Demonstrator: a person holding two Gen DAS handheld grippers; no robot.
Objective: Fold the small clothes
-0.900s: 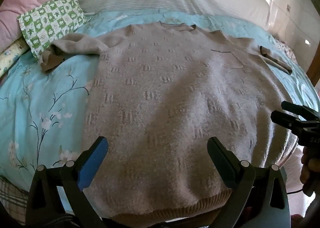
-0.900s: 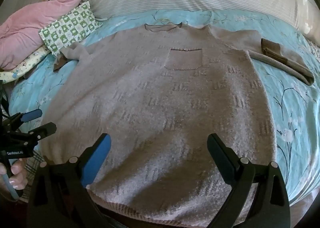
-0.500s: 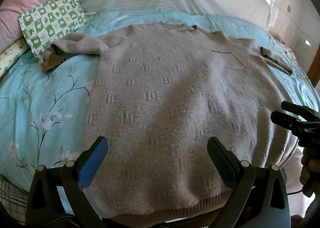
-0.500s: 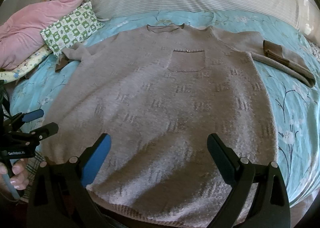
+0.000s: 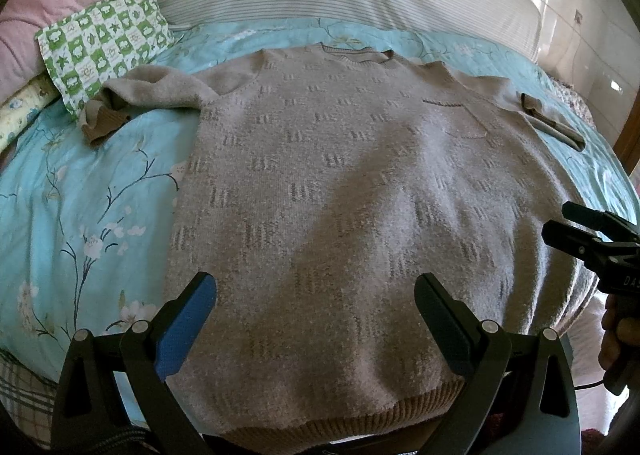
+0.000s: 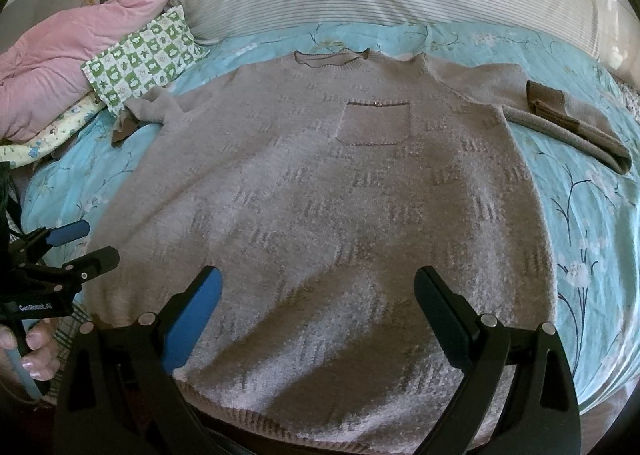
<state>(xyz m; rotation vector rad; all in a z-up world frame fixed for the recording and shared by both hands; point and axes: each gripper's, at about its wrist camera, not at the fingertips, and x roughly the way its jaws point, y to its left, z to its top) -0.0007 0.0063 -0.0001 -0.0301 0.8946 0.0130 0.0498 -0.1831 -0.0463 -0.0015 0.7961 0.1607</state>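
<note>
The beige knitted sweater with a chest pocket (image 6: 320, 207) is lying flat, front up, on the light blue flowered bedsheet (image 5: 80, 215). Since a moment ago almost nothing is changing, so folding is not yet starting. The left gripper (image 5: 316, 319) and right gripper (image 6: 320, 315) are hovering wide apart, holding nothing.
</note>
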